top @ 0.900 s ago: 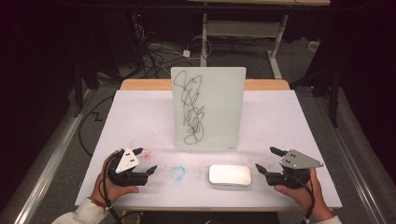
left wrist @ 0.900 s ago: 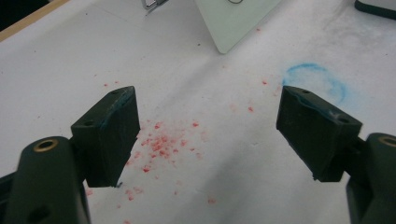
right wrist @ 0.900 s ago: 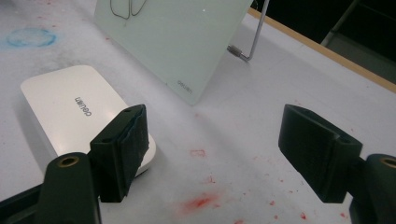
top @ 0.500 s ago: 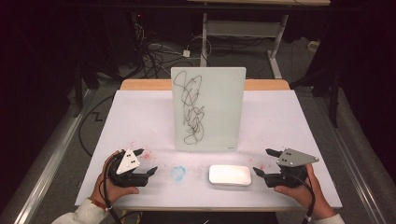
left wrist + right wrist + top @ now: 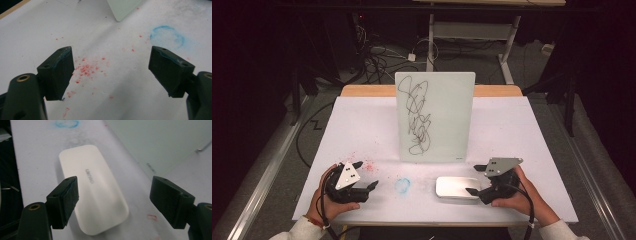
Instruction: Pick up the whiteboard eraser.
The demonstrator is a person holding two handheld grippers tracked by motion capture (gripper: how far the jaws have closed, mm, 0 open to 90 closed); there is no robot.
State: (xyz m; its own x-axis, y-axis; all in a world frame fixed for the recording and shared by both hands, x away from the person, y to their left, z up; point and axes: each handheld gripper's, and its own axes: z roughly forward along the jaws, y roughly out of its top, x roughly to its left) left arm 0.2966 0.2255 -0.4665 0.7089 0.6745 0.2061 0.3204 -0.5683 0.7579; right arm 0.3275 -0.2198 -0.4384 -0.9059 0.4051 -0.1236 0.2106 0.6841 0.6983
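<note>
A flat white rounded-rectangle plastic case [image 5: 457,188] lies near the front edge of the white-covered table [image 5: 522,130], right of centre. The right gripper [image 5: 477,179] sits just beside the case's right end, jaws spread wide and holding nothing. The left gripper [image 5: 365,174] rests near the front left corner, jaws spread wide over scattered red specks [image 5: 86,68]. A blue chalky ring [image 5: 402,185] marks the table between gripper and case. A white upright board with black scribbles [image 5: 434,117] stands mid-table.

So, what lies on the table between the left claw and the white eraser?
In the high view, a blue chalk ring on the table cover lies between the open left claw and the white eraser; red specks lie near the claw.
</note>
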